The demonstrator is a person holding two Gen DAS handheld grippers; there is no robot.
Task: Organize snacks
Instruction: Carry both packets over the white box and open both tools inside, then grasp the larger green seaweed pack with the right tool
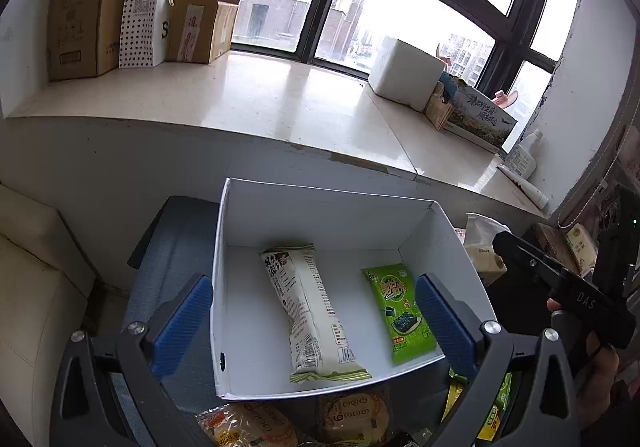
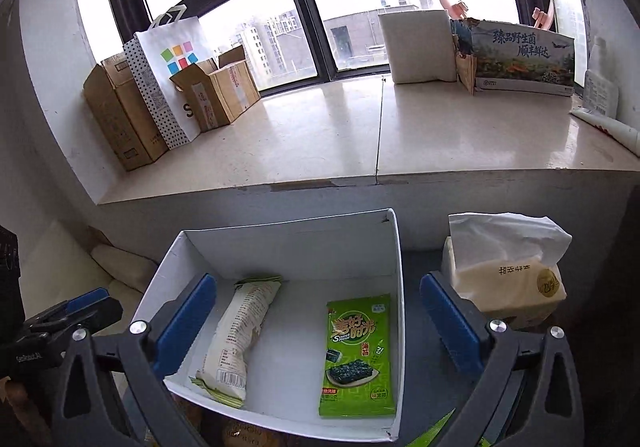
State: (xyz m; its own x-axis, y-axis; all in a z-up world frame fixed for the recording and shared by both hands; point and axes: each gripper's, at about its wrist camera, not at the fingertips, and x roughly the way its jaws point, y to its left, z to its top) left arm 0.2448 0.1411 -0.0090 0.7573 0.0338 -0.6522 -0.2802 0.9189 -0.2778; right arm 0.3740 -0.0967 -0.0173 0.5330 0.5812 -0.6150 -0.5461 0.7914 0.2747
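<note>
Both left tongs (image 1: 314, 321) and right tongs (image 2: 318, 321) spread wide, empty, above white box (image 1: 320, 215) holding cream packet (image 1: 316, 311) and green seaweed pack (image 2: 358, 357); possibly pastries (image 1: 352, 413) below.

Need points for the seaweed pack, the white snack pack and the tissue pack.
seaweed pack (image 2: 358, 355): right wrist view, middle of its green front.
white snack pack (image 1: 310, 311): left wrist view, middle of the wrapper.
tissue pack (image 2: 516, 283): right wrist view, its cream front face.
</note>
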